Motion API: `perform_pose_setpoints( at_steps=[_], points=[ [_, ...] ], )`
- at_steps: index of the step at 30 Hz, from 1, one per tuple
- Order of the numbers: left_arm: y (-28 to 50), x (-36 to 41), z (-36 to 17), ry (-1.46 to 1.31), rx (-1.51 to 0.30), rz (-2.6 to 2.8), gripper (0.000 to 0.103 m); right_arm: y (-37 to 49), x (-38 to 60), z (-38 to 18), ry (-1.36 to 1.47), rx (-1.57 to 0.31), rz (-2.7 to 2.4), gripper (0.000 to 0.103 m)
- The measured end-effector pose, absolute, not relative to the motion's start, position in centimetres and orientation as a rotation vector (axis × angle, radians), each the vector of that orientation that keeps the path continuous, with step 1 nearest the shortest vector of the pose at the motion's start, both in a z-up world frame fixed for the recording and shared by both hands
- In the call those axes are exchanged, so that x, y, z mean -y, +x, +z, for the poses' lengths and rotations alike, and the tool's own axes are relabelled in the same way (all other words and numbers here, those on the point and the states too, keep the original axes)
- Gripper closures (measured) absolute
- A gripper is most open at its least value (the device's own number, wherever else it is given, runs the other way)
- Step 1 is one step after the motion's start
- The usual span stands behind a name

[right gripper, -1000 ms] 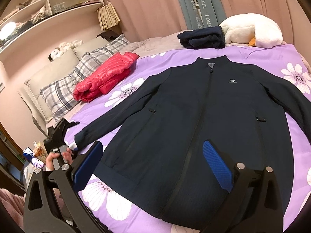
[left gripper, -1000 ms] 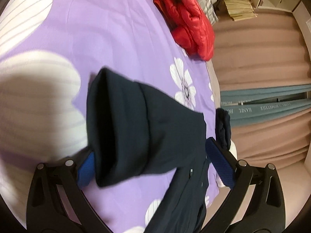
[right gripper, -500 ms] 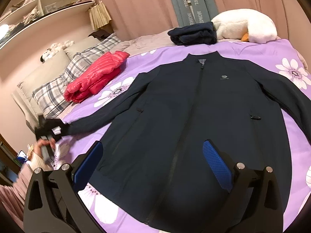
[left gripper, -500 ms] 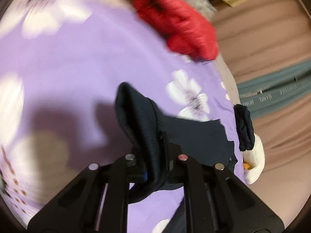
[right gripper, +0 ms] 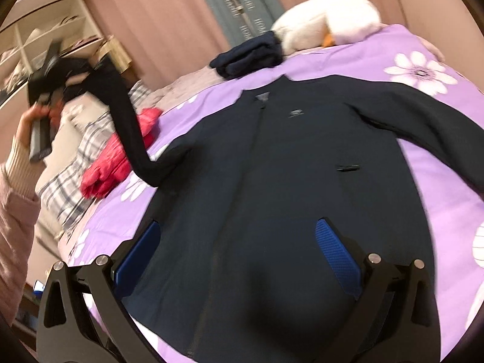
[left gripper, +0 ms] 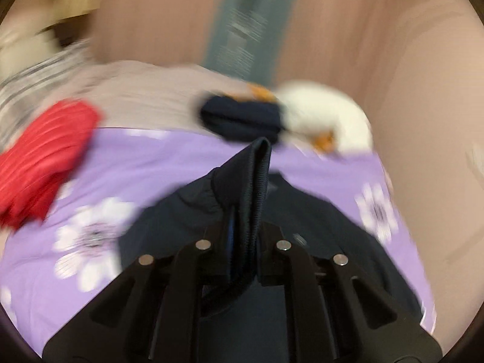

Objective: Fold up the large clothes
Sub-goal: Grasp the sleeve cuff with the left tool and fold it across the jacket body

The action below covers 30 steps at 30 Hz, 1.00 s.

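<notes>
Here, a dark navy zip-front jacket (right gripper: 272,187) lies face up across the purple flowered bedspread (right gripper: 429,187). My left claw (left gripper: 245,242) is clenched on its ribbed sleeve cuff (left gripper: 254,181), raised above the bed's left edge. My right claw (right gripper: 239,254) hangs released over the hem. A red puffer jacket (right gripper: 118,157) lies beside the sleeve.
</notes>
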<state>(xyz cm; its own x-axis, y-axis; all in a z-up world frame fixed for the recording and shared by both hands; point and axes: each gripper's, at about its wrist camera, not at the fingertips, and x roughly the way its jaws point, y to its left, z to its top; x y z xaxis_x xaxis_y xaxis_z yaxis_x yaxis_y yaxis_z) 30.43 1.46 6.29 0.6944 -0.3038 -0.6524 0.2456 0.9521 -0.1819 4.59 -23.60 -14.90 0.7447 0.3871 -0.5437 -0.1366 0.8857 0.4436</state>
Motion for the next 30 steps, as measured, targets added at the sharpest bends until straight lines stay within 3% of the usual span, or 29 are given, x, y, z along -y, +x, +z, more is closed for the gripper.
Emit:
perform_pose_setpoints(
  at_steps=[4,6,7,8,9,13,17,22,28,29,30],
  points=[
    [32.9,9.6,-0.7,0.036,-0.893,-0.413,0.092,4.2,26.9,-15.3,0.405,-0.674,0.208,0.001],
    [34.3,13.9,-5.3,0.078,-0.973,-0.437,0.087,4.1,28.0,-15.5,0.410,-0.681,0.179,0.001],
    [34.8,15.2,-7.2,0.076,-1.009,-0.452,0.066,3.9,28.7,-15.7,0.412,-0.687,0.158,0.001],
    [35.2,16.1,-8.8,0.072,-1.042,-0.456,0.032,3.8,29.0,-15.9,0.411,-0.692,0.148,0.001],
    [35.3,16.5,-10.3,0.052,-1.064,-0.451,0.023,3.8,29.4,-16.1,0.409,-0.700,0.135,0.001],
    [34.6,13.5,-11.7,-0.071,-1.058,-0.518,0.020,4.7,29.9,-16.6,0.400,-0.722,0.121,0.001],
    [33.8,3.3,-11.6,-0.260,-1.009,-0.474,0.016,7.9,30.5,-16.8,0.408,-0.732,0.158,0.001],
    [33.8,-11.9,-16.2,-0.526,-1.026,-0.251,0.016,15.4,30.6,-17.5,0.467,-0.778,0.206,0.001],
    [34.4,-17.8,-20.9,-0.806,-1.011,-0.262,0.016,23.9,30.3,-20.6,0.529,-0.887,0.147,0.001],
    [34.9,-18.0,-21.5,-0.825,-1.011,-0.267,0.016,25.2,30.2,-21.3,0.536,-0.911,0.133,0.004],
    [35.5,-18.1,-22.5,-0.856,-1.007,-0.253,0.017,26.0,30.2,-21.6,0.536,-0.927,0.122,0.017]
  ],
)
